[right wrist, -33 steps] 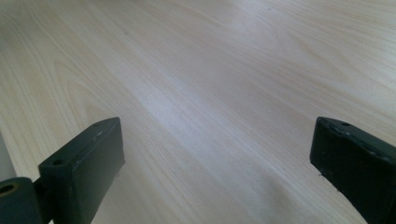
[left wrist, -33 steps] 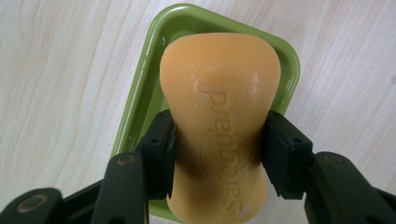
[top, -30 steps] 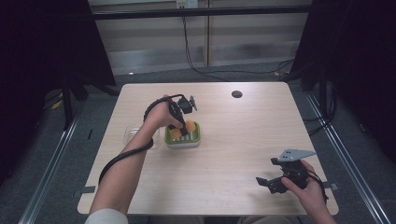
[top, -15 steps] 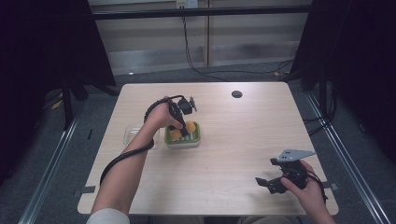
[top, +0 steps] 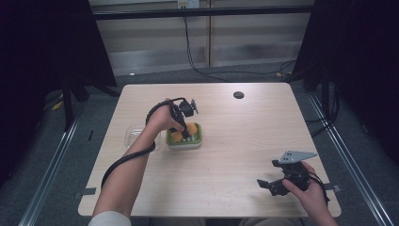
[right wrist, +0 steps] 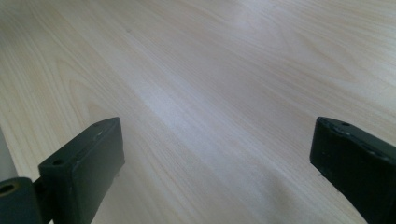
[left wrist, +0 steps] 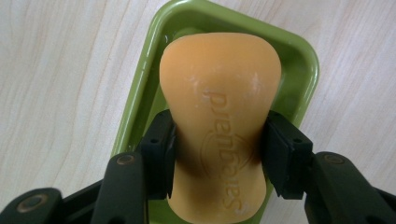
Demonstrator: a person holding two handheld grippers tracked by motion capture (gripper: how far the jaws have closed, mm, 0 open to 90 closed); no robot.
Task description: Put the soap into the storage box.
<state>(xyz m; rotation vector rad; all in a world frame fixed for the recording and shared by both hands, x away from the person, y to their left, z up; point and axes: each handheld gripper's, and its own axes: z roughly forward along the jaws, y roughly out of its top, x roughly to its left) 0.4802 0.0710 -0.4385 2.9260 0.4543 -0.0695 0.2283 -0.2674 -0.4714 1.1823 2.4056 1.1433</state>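
With the left gripper [left wrist: 217, 149] pinching the orange soap [left wrist: 219, 116] over the green dish [left wrist: 140, 93] at table centre-left, nine o'clock: lower level, release gently; right gripper [right wrist: 217, 158] spread, idle.

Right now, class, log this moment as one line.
left claw: shut on orange soap | soap: over green dish | right claw: open above table

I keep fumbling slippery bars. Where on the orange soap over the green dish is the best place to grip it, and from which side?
At its narrow waist, from above. The orange soap pinches in there, and the left gripper has its pads clamped on both sides of that waist over the green dish.
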